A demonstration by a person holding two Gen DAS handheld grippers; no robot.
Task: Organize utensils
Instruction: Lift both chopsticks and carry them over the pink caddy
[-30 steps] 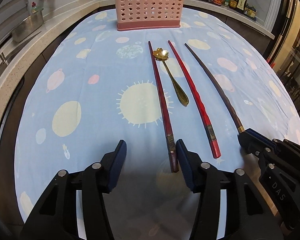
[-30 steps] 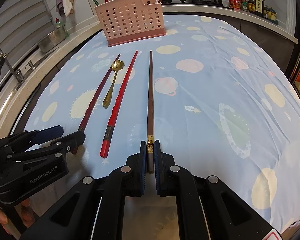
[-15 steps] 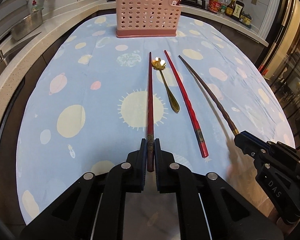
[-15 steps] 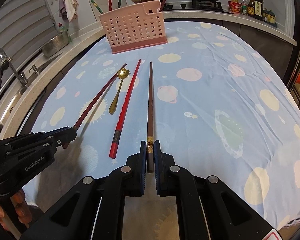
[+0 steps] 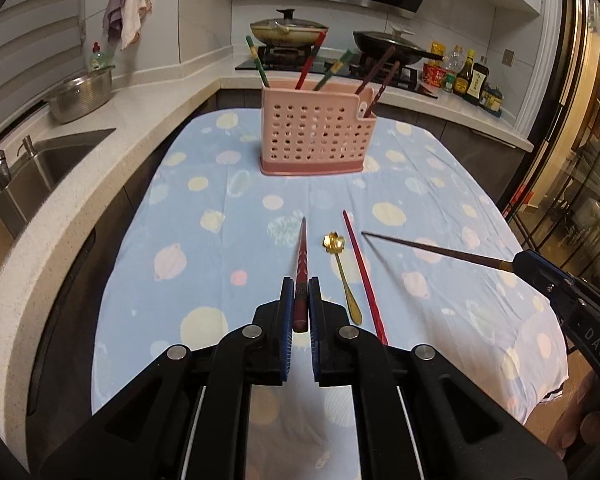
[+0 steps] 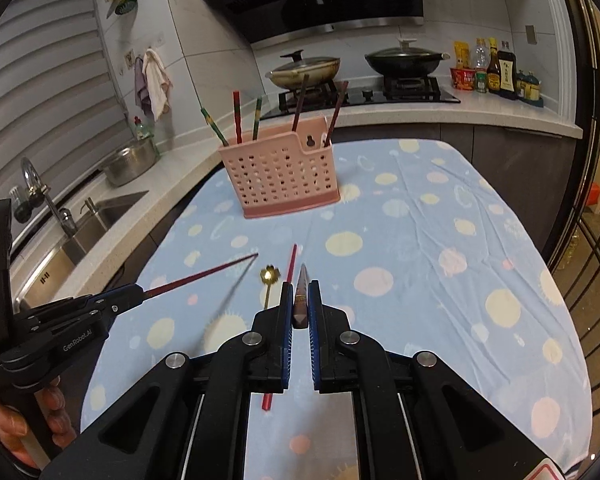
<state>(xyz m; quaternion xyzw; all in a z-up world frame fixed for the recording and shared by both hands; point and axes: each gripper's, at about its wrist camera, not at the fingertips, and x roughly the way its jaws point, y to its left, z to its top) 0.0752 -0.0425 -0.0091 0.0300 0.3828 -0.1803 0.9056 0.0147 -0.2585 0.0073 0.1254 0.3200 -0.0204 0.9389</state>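
Observation:
My left gripper (image 5: 301,304) is shut on a dark red chopstick (image 5: 302,250) and holds it off the table, tip forward. It also shows in the right wrist view (image 6: 124,296). My right gripper (image 6: 300,304) is shut on a dark brown chopstick (image 6: 301,286), also lifted; it shows in the left wrist view (image 5: 432,249). A bright red chopstick (image 5: 362,268) and a gold spoon (image 5: 338,264) lie on the blue cloth between them. A pink perforated utensil holder (image 5: 316,136) with several chopsticks stands at the far end of the table.
The table has a blue spotted cloth (image 5: 220,240). A sink (image 5: 40,168) and a steel bowl (image 5: 80,94) are on the counter at left. Two pans (image 5: 288,32) sit on the stove behind, with sauce bottles (image 5: 468,78) at right.
Both grippers have risen and tilted up with their chopsticks, lifting them off the cloth. One second ago the left gripper was open around the dark red chopstick; it then shut on it.

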